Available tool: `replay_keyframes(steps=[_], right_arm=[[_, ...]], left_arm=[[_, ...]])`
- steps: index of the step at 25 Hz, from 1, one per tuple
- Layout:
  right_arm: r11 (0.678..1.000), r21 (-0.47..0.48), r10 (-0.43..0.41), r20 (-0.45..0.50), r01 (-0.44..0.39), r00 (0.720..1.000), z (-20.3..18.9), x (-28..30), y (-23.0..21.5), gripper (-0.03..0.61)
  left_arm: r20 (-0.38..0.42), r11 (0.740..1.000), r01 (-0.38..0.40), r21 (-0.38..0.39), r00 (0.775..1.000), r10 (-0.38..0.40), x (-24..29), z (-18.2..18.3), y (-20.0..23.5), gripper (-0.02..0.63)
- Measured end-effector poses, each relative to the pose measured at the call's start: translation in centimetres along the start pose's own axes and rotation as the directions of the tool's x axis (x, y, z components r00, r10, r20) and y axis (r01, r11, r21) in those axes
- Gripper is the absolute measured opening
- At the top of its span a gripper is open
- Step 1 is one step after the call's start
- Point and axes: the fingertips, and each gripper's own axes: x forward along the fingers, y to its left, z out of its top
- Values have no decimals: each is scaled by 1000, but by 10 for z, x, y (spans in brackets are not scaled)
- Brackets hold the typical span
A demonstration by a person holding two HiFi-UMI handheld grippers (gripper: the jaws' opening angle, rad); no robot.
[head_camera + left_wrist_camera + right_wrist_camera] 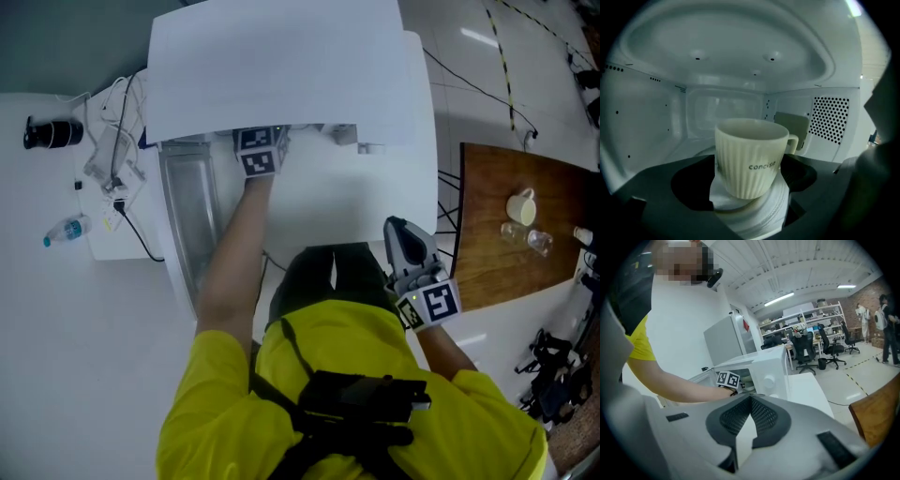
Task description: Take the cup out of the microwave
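I have the left gripper [749,180] reaching into the microwave [281,66], whose door [187,206] hangs open on its left side. In the left gripper view the cup [750,154] stands upright inside the microwave, between the jaws, which press against its ribbed wall from both sides, so the gripper is holding it. The handle points to the rear right, toward the vent holes [829,117] in the microwave's right wall. I cannot tell whether the cup's base is clear of the microwave floor. The right gripper [750,399] waits in front of the microwave and to its right, close to my waist. Its jaws are pressed together at the tips with nothing between them. The microwave sits on a white table [66,356]. To the microwave's left on that table lie a small bottle [66,230] on its side, a black cylinder [53,133] and a tangle of cables [112,150]. Well to the microwave's right is a wooden table [497,253] carrying a pale mug [521,206] with clear glasses [525,236] just beside it. The floor [525,103] between the two is pale tile crossed by a dark cable. Beyond the microwave in the right gripper view, the room opens onto office chairs [806,352], shelves [820,317], a strip light [780,299] overhead and a brick wall [876,301] at the far right.
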Motion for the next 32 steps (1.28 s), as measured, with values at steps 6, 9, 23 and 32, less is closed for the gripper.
replay_keyframes(steps=[6,9,23,32], right_arm=[[999,30,-42,0,42,999,-2,-5,-11,5],[998,34,-56,0,56,998,-3,-8,-14,5],[998,38,-47,-2,47,999,-11,-3,-8,5],[999,45,-27,35,26,999,-12,-2,-8,5]], left_arm=[[4,1000,2,-30,1000,-2,17,7,-3,433],[24,1000,4,1,1000,-4,14,7,-6,428],[111,1000,-18,4,994,18,-51,-2,-10,426],[127,1000,-6,0,992,6,-121,-25,-33,426]])
